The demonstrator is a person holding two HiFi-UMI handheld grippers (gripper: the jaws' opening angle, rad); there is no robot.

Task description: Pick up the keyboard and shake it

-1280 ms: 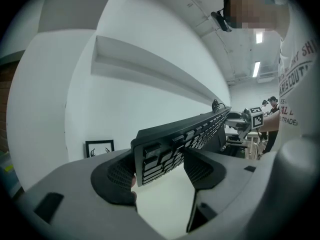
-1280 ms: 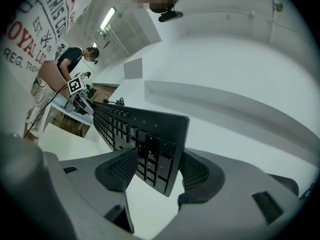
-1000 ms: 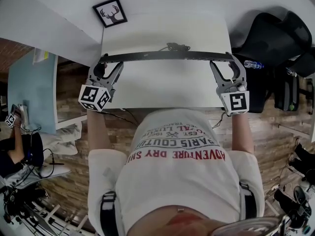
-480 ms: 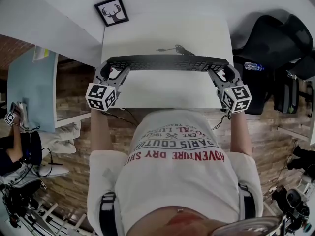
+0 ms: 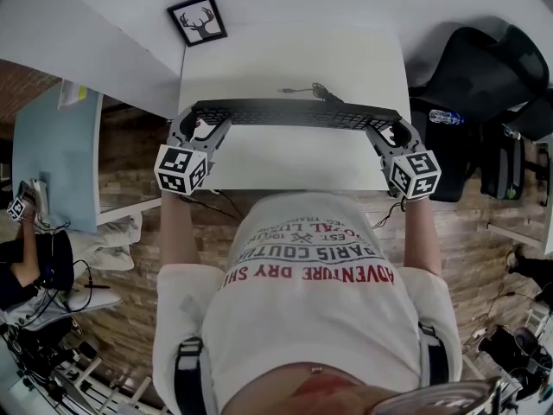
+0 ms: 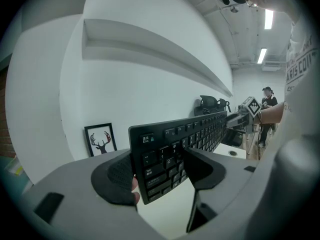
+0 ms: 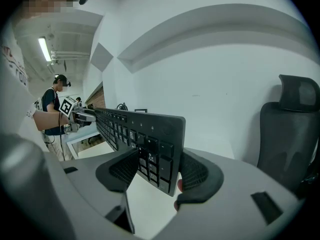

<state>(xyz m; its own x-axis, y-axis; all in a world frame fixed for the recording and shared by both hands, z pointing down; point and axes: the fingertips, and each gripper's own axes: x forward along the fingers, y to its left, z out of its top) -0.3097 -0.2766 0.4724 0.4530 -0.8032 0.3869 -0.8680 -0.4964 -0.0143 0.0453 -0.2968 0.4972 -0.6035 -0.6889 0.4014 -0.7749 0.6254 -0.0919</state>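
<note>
A black keyboard [image 5: 294, 113] hangs in the air above the white desk [image 5: 294, 54], held at both ends with its keys tilted toward me. My left gripper [image 5: 196, 126] is shut on its left end [image 6: 160, 164], one pad on the keys and one behind. At the opposite end [image 7: 157, 151] my right gripper [image 5: 390, 130] is shut the same way. The keyboard's cable [image 5: 313, 89] trails from its back edge onto the desk.
A framed deer picture [image 5: 198, 20] leans at the desk's far left corner. A black office chair [image 5: 475, 63] stands to the right, with a water bottle [image 5: 444, 116] beside it. A person [image 7: 52, 106] stands in the room behind. A light blue surface [image 5: 56, 158] lies to the left.
The keyboard came nearer to me and tipped from edge-on to keys facing me; over the last half second it hardly moved. Both grippers stayed shut on it.
</note>
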